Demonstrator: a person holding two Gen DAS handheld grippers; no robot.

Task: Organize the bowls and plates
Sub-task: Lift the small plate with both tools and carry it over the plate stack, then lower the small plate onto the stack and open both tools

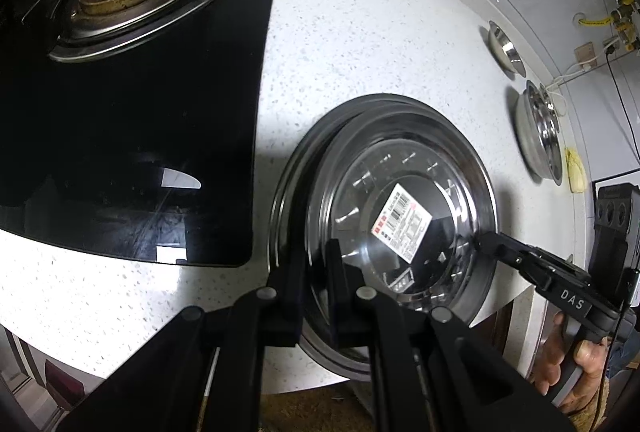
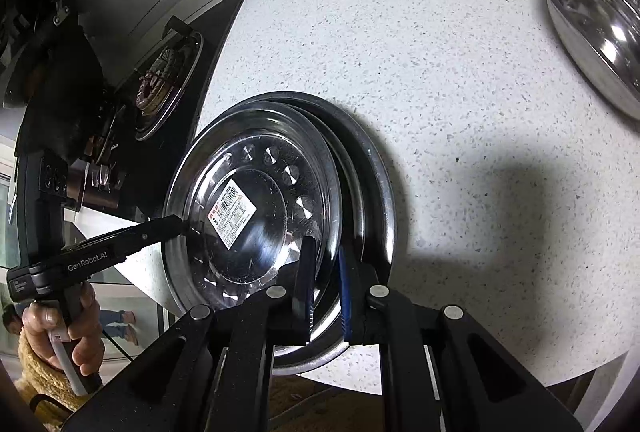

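From my left tongs (image 1: 316, 272), I see them clamped on the near rim of the top plate (image 1: 404, 208), which lies on another plate (image 1: 292, 184) on the speckled counter (image 1: 360, 44) beside the stove (image 1: 132, 80). My right tongs (image 1: 486, 242) bite the same plate's right rim. Two bowls (image 1: 540, 128) sit far right.

From my right tongs (image 2: 326, 288), they pinch that top plate's (image 2: 256, 200) edge; my left tongs (image 2: 180, 222) hold its opposite rim, my hand (image 2: 68, 328) on the handle.
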